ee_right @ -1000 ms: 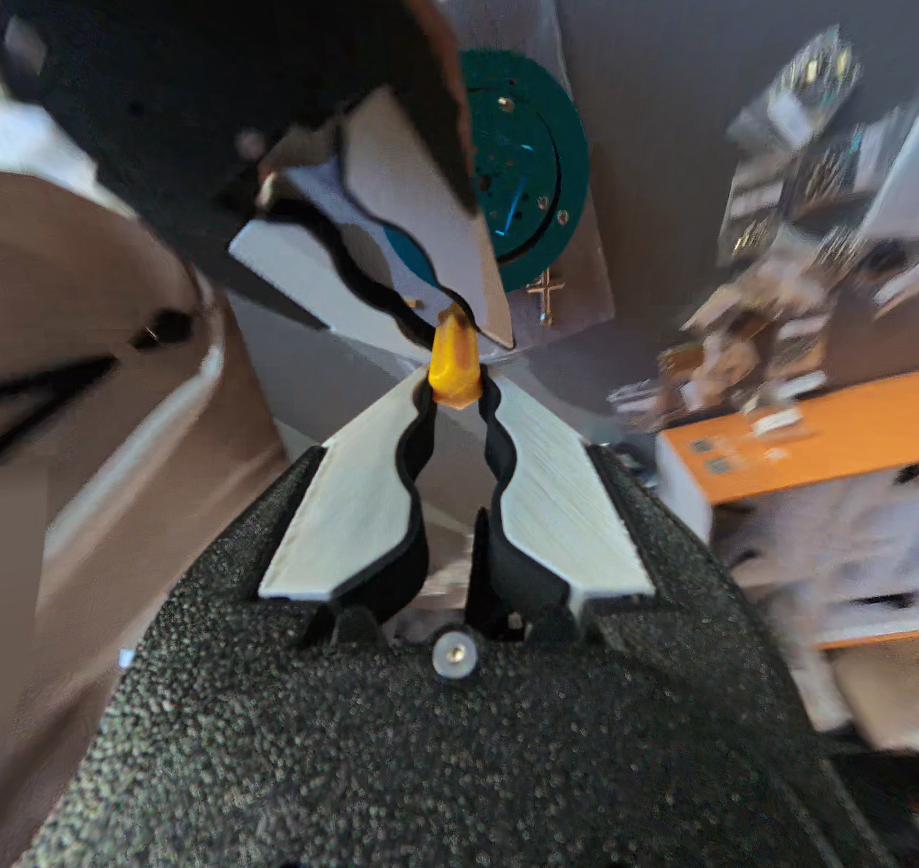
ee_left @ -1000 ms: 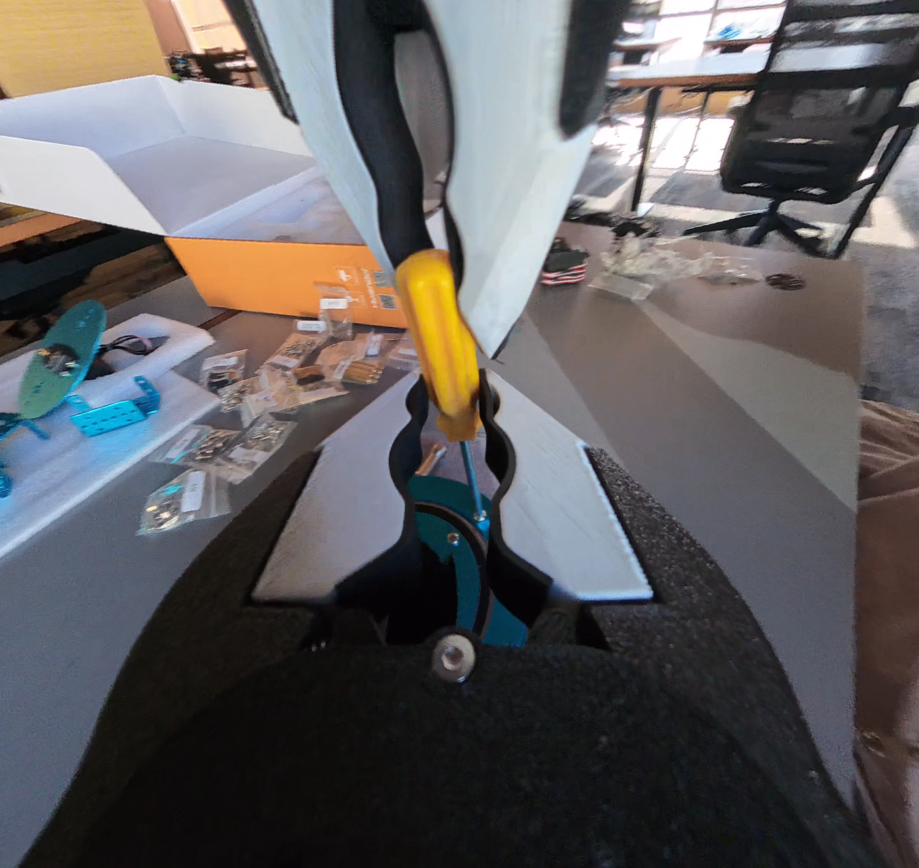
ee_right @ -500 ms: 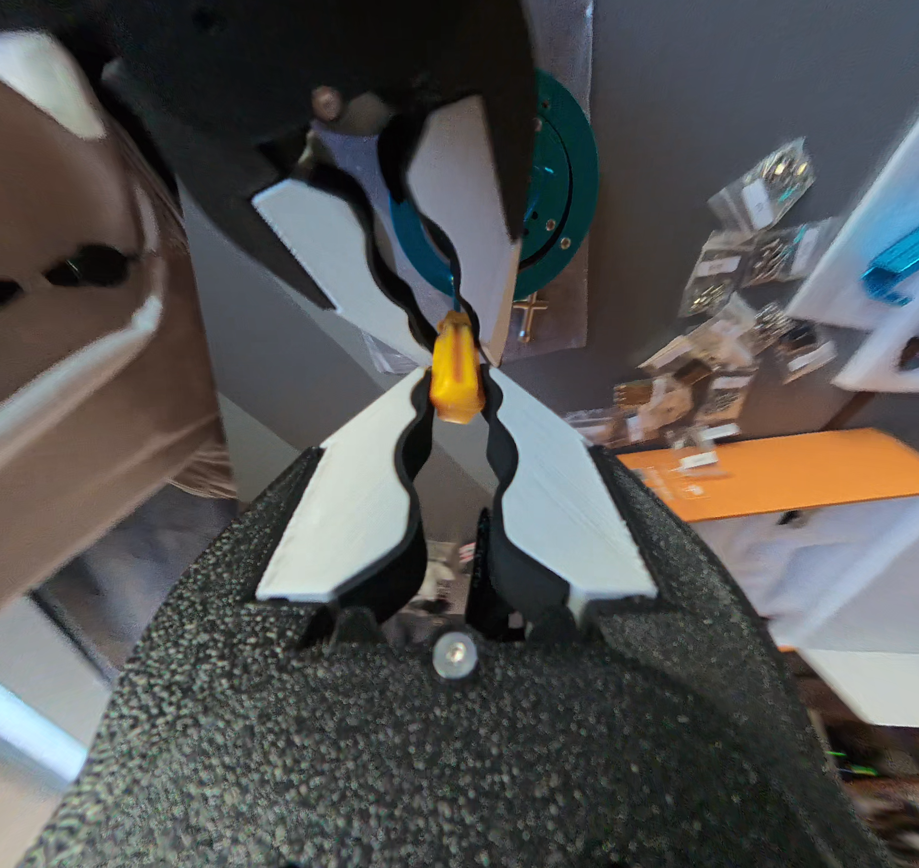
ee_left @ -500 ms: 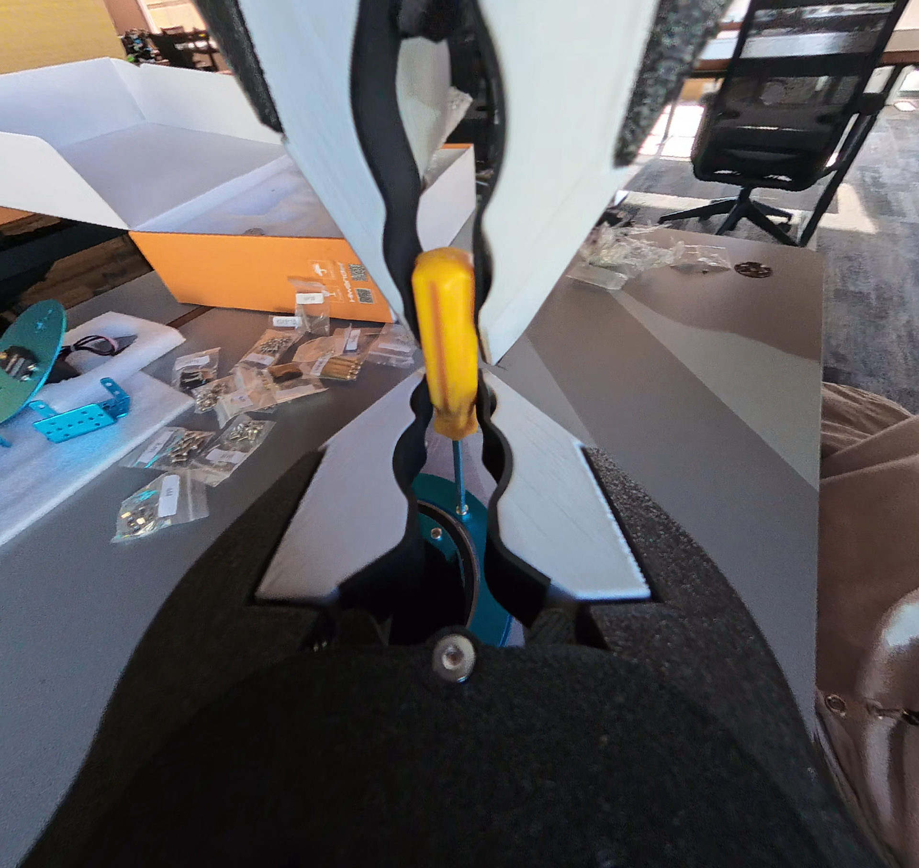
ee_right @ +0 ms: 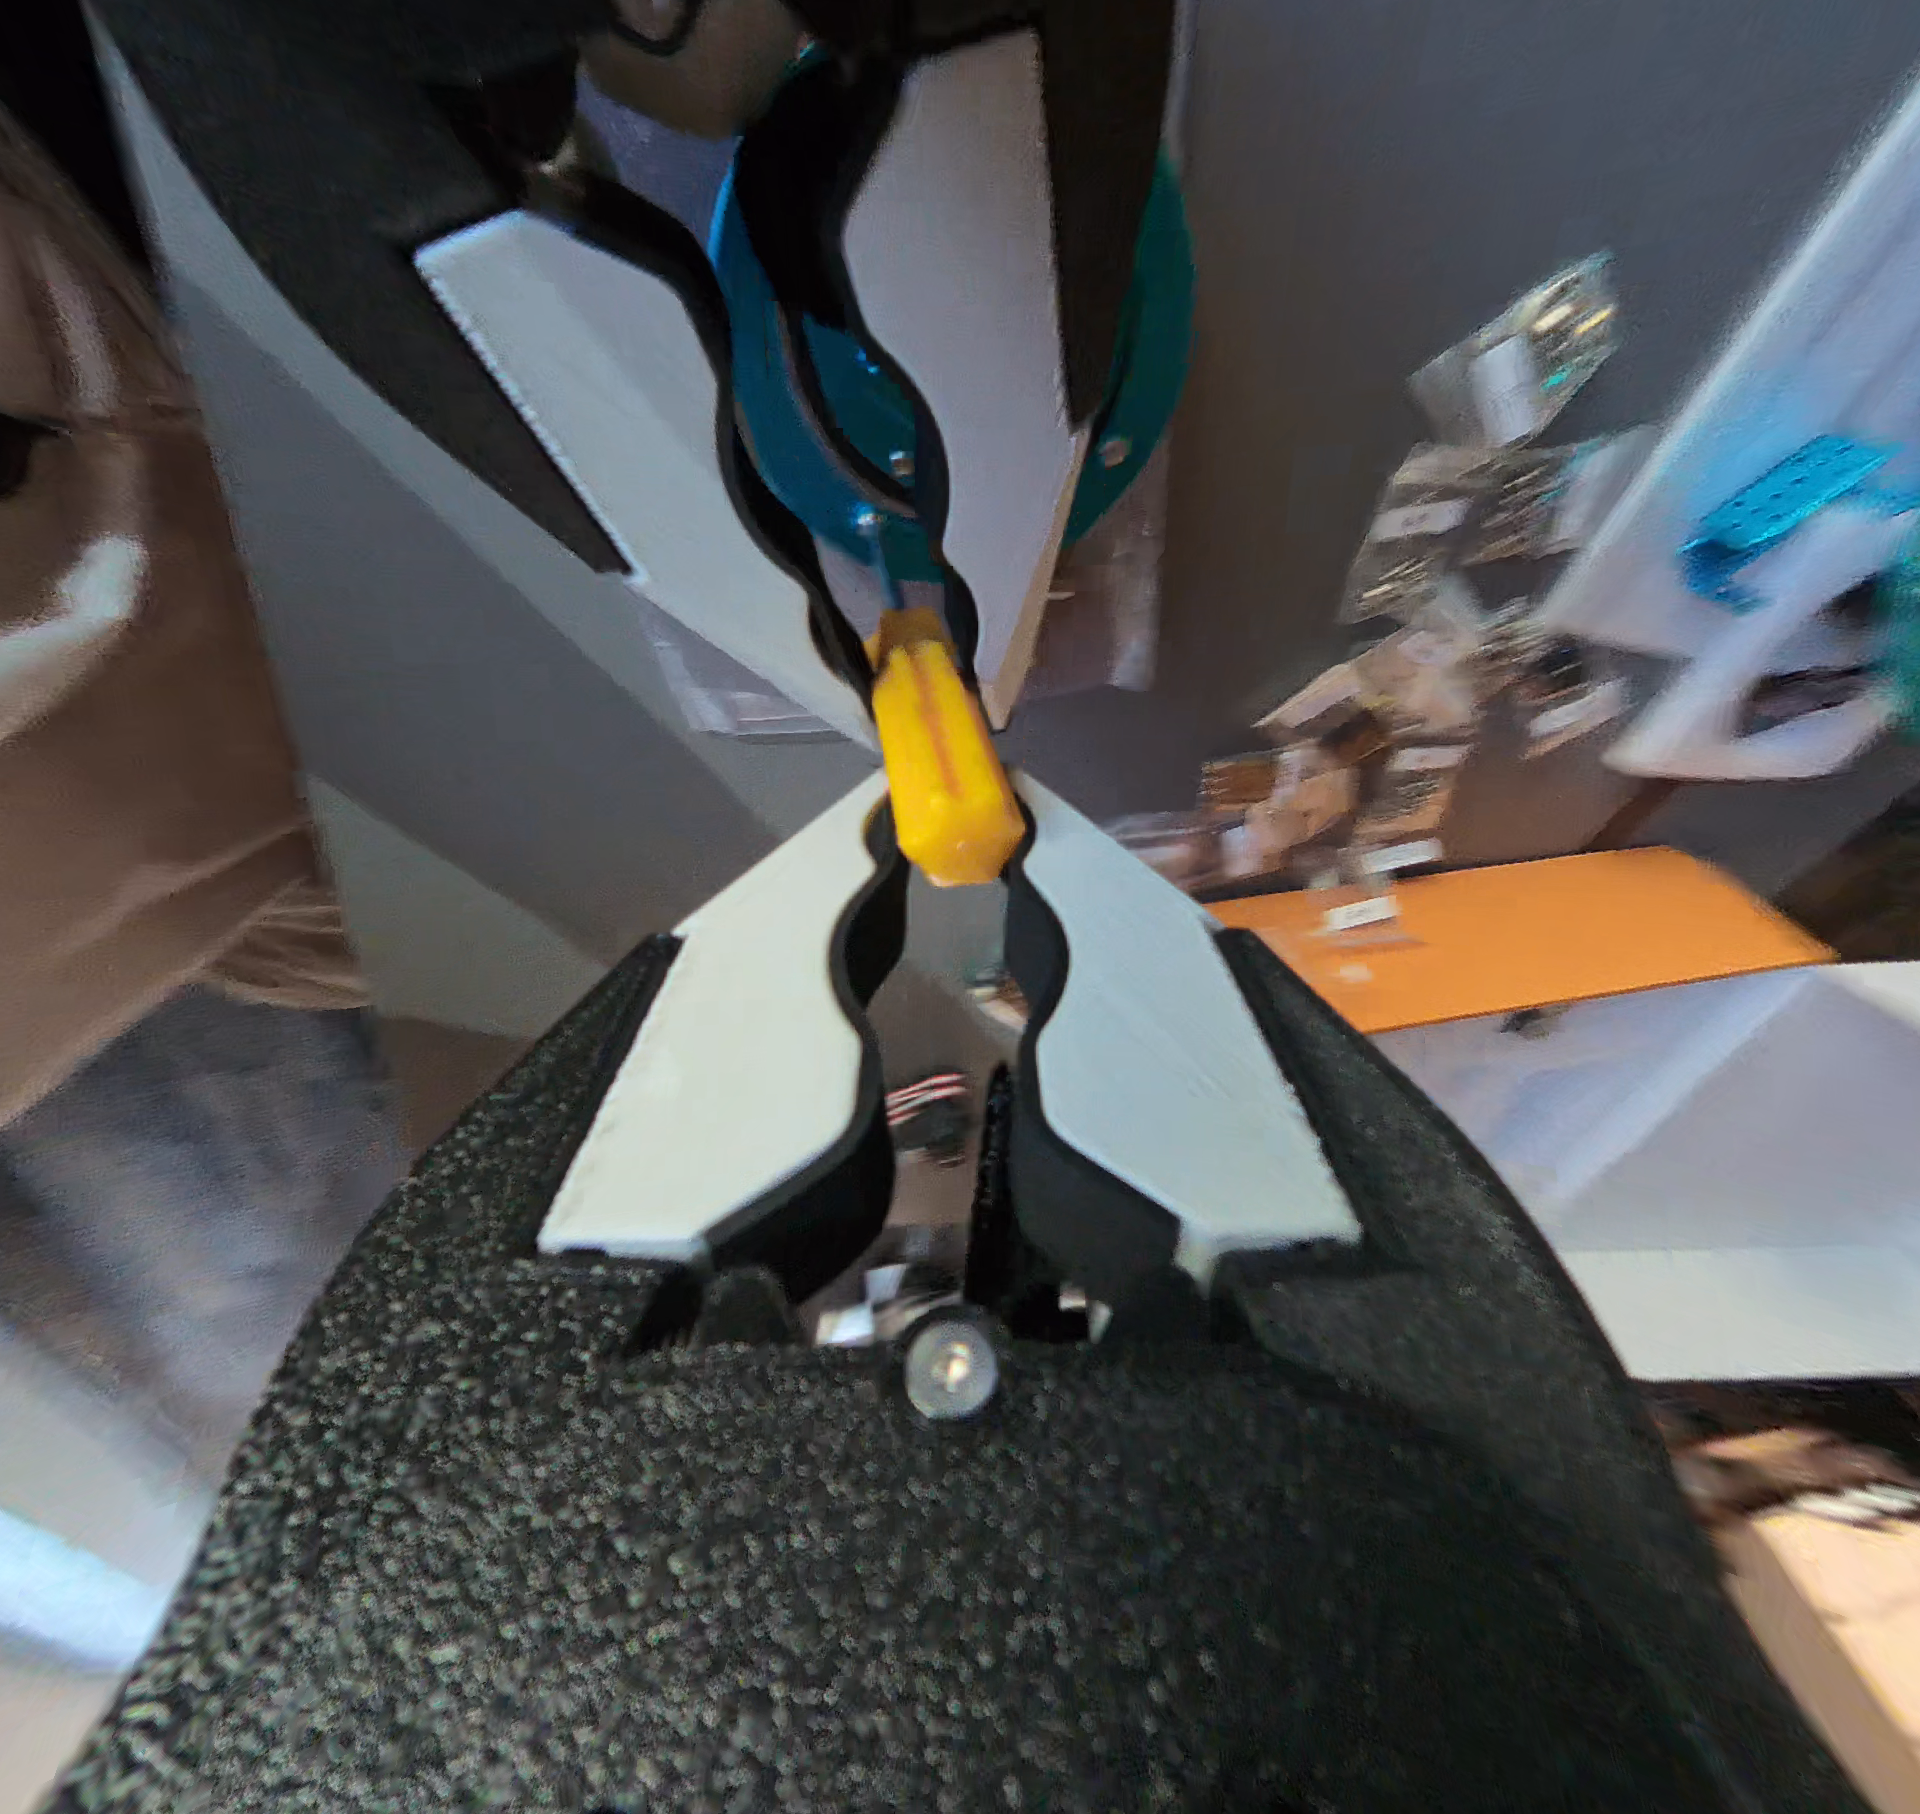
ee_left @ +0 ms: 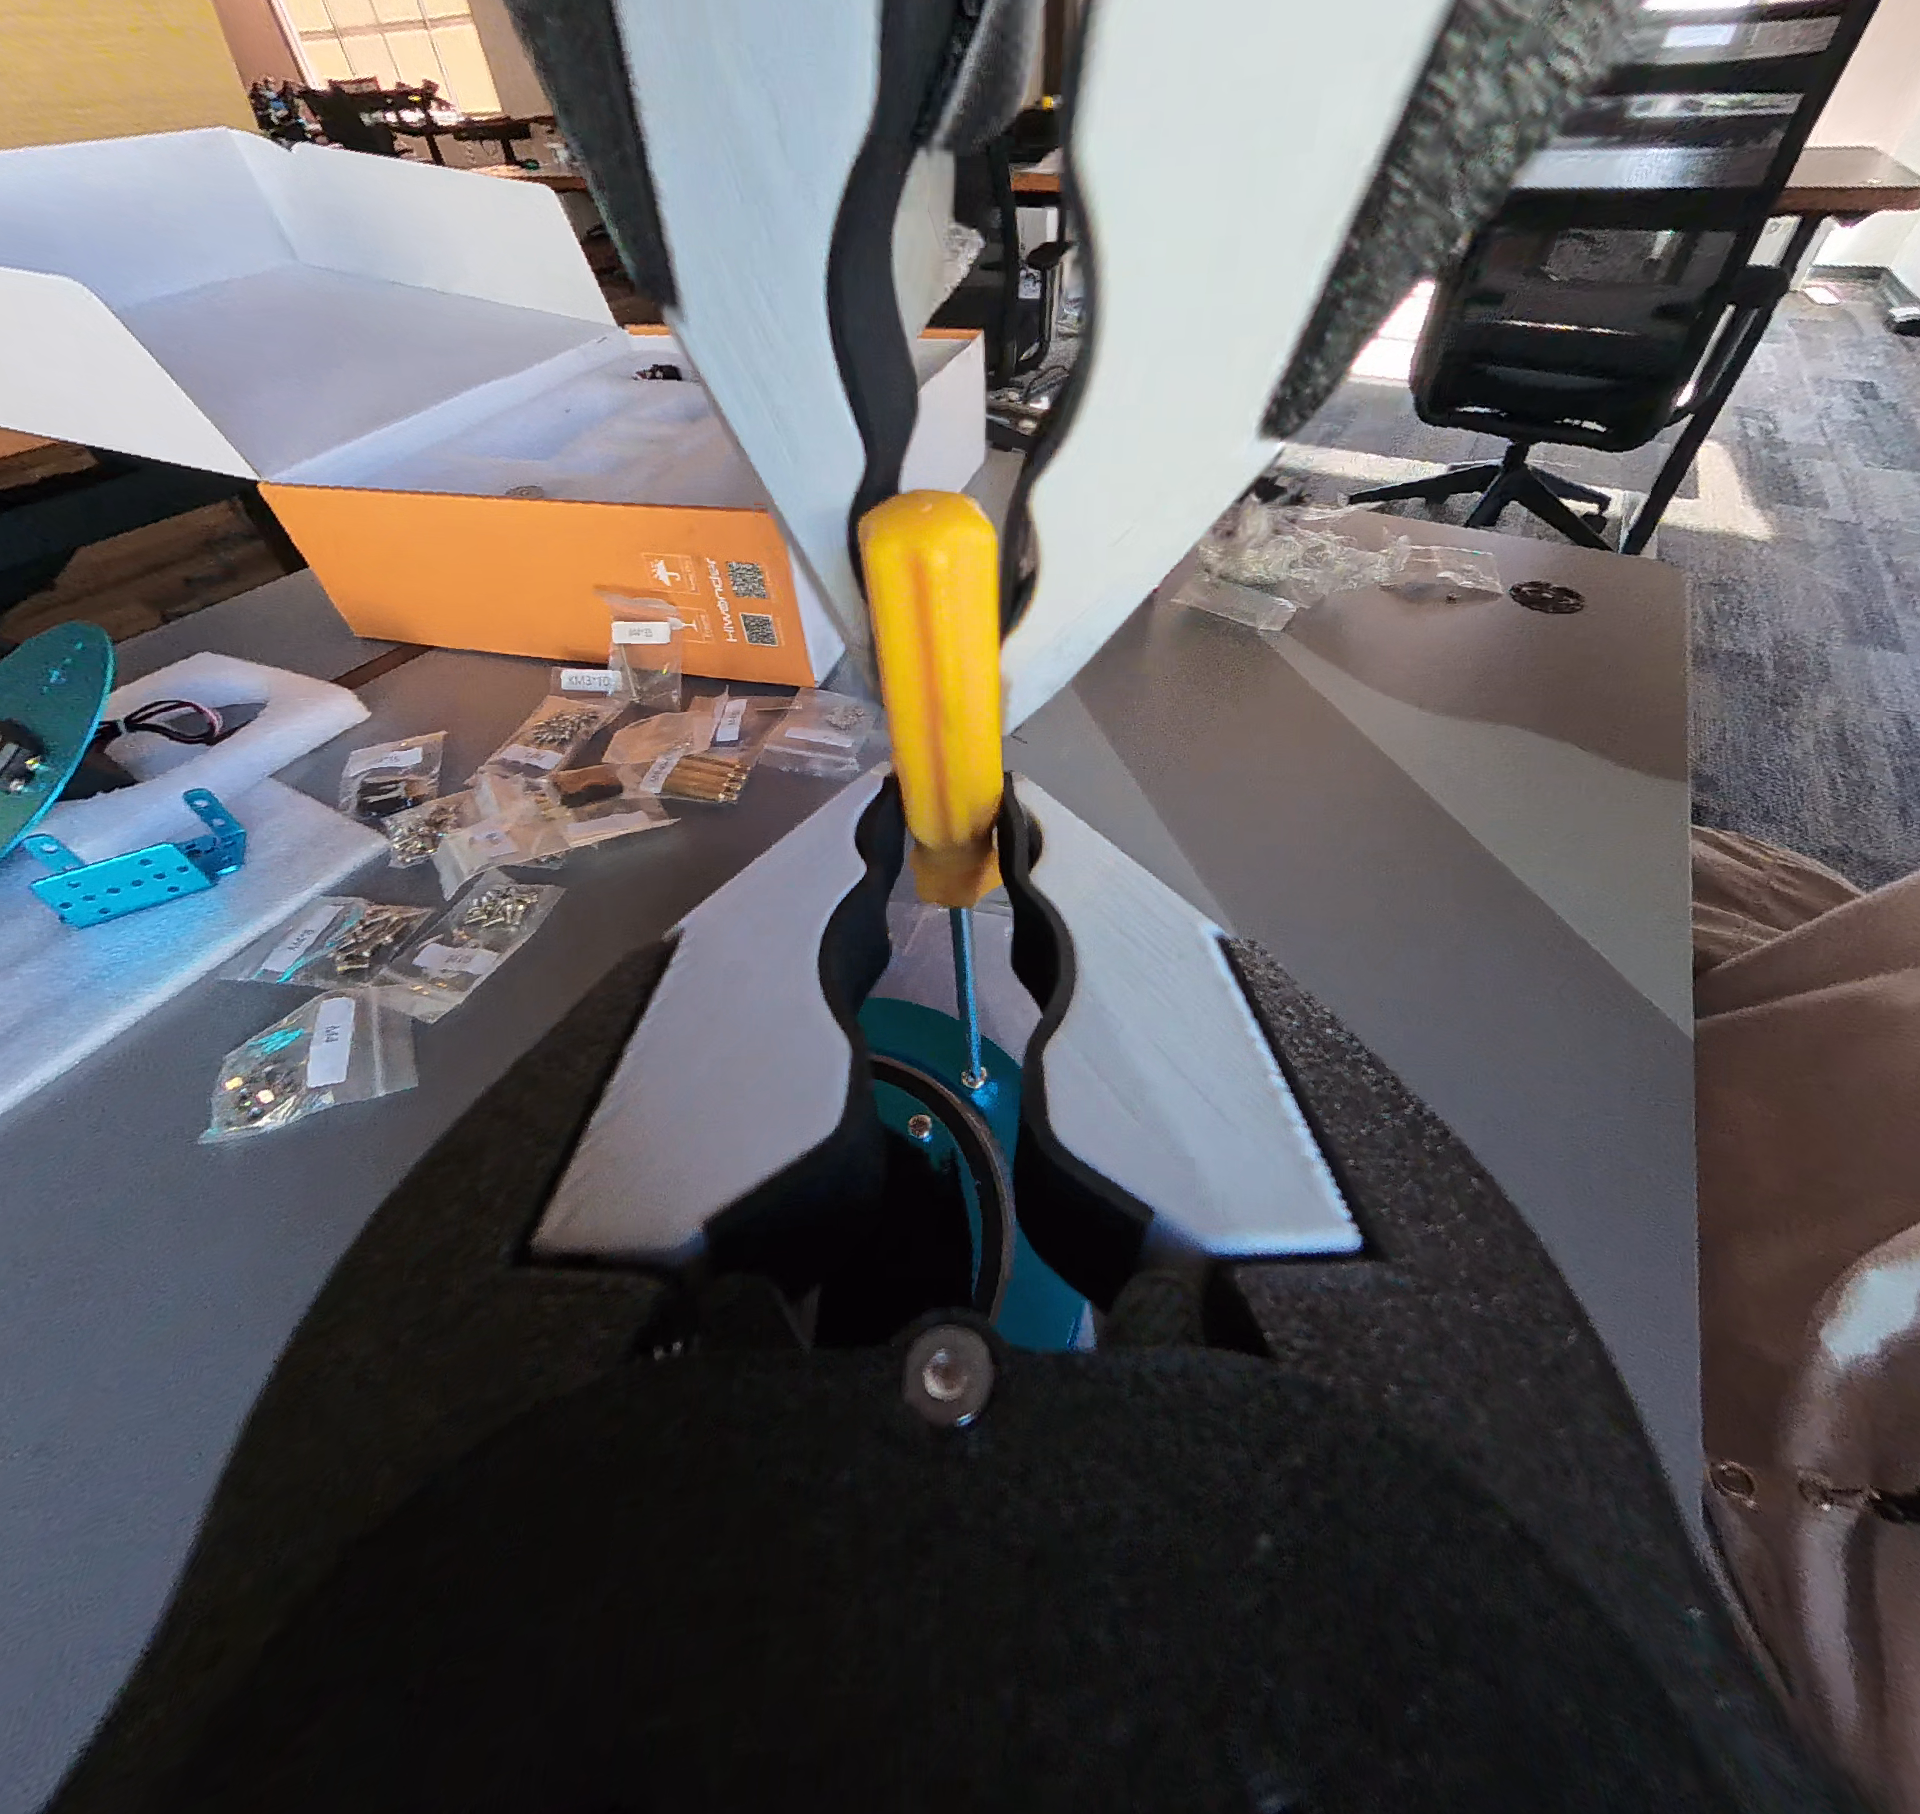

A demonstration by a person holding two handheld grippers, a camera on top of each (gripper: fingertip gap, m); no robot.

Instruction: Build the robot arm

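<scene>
Above the teal disc (ee_left: 997, 1110), both grippers seemingly clamp the yellow screwdriver (ee_left: 935, 684).

Sunlit office: grey table (ee_left: 1403, 829), black mesh chair (ee_left: 1600, 310), patterned carpet (ee_left: 1808, 621).

The right gripper (ee_right: 948, 829) clamped a yellow-handled screwdriver (ee_right: 940, 772), its shaft meeting a teal disc (ee_right: 831, 393) between the left gripper (ee_right: 914, 663) fingers
</scene>
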